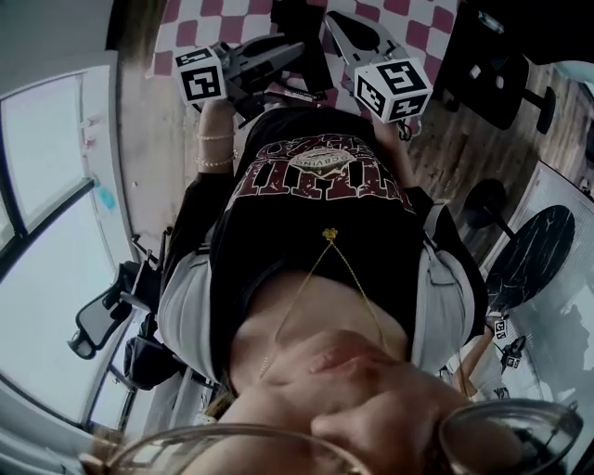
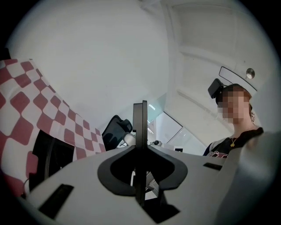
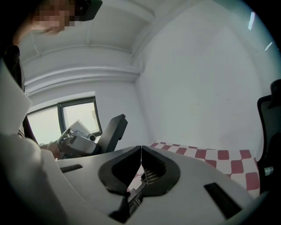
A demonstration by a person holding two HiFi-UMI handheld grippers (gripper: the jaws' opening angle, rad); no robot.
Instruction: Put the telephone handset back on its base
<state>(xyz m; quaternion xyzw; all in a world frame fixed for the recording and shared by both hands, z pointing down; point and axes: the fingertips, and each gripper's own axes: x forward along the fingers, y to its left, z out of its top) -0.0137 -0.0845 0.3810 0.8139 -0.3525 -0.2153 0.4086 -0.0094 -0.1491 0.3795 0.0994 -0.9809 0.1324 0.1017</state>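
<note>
No telephone handset or base can be made out in any view. In the head view both grippers are held out in front of the person's chest, over a red-and-white checked cloth point(image 1: 232, 14). My left gripper point(image 1: 290, 51) points right, with its marker cube point(image 1: 201, 76) near the wrist. My right gripper point(image 1: 336, 26) carries its cube point(image 1: 394, 88). In the left gripper view the left gripper point(image 2: 140, 132) has its two thin fingers pressed flat together, nothing between them. In the right gripper view the right gripper point(image 3: 140, 151) also has its jaws meeting in one line, empty.
The person's black printed T-shirt point(image 1: 316, 213) fills the middle of the head view. A black office chair point(image 1: 102, 315) stands by a window point(image 1: 37, 186). A chair base point(image 1: 492, 199) rests on the wooden floor. The checked cloth point(image 3: 210, 156) lies below a white wall point(image 3: 197, 79).
</note>
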